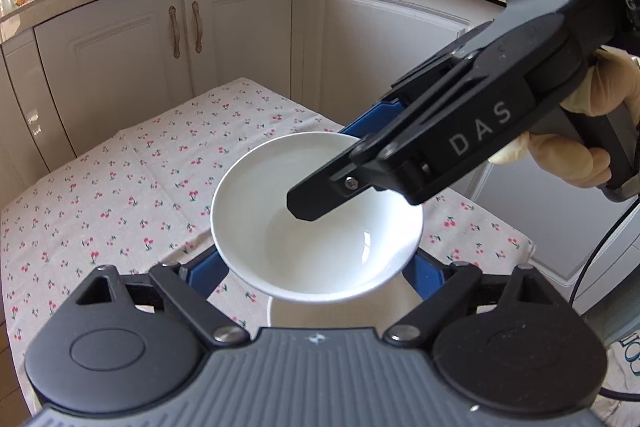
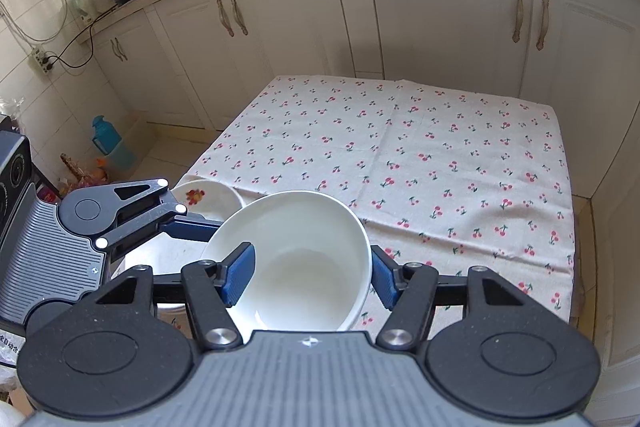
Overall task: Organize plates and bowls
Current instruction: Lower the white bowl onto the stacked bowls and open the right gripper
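Right hand-held gripper (image 2: 308,277) clamped across white bowl (image 2: 296,259) rim, left hand-held gripper (image 1: 316,267) clamped on bowl sides, above table (image 2: 440,147).

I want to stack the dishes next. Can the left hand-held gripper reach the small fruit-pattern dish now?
Probably not yet. The left hand-held gripper is closed around the white bowl, which the right hand-held gripper also clamps. The fruit-pattern dish lies uncovered just beyond, so the bowl must go down first.

We count two tools, the left tool (image 2: 224,227) and the right tool (image 2: 312,281). One plain white bowl (image 2: 296,259). One fruit-printed dish (image 2: 208,197) at the tabletop's (image 2: 440,155) near left corner. One cherry-print cloth (image 2: 400,131).
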Demonstrator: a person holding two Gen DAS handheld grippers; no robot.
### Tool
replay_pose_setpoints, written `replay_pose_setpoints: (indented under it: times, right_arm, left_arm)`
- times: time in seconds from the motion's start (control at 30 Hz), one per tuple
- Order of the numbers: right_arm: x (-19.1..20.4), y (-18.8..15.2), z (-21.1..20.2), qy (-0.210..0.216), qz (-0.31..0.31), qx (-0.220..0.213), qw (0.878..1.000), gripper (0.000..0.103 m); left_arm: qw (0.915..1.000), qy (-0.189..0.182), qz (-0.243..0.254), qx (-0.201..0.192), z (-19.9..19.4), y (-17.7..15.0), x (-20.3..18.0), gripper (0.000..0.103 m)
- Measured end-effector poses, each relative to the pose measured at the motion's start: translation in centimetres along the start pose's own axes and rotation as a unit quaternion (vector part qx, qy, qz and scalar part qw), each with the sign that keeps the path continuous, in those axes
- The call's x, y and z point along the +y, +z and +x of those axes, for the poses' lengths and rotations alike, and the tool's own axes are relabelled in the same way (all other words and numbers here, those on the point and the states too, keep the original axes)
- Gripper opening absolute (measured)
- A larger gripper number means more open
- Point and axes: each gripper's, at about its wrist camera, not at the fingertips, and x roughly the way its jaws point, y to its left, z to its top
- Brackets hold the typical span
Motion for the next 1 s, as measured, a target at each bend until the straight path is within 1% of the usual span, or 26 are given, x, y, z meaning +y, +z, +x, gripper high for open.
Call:
replay_pose_setpoints:
  times: [0.13,0.2,0.43,0.73,1.0]
  right_arm:
    - [0.8,-1.3,-0.2,-0.001,-0.004,0.003,1.0,0.068]
    - [1.1,-2.0,-0.3,0.002,-0.007,0.002,1.0,0.071]
    - [1.3,-3.5,0.0,0.009,0.003,0.007,1.0,0.071]
    - [1.2,-4.4,0.6,0.011,0.01,0.015,1.0,0.071]
    - [1.2,-4.6,1.2,0.012,0.01,0.024,1.0,0.071]
  left_arm:
    - [1.0,0.002,0.005,-0.002,-0.7,-1.2,-1.1,0.092]
    - [1.0,0.001,0.004,-0.003,-0.9,-1.6,-1.4,0.092]
    - [1.0,-0.004,-0.001,0.006,-0.8,-2.7,-2.0,0.092]
    - [0.9998,-0.002,0.007,0.017,-0.1,-3.4,-2.4,0.092]
    - [0.9996,0.0,0.014,0.025,0.0,-3.8,-2.5,0.092]
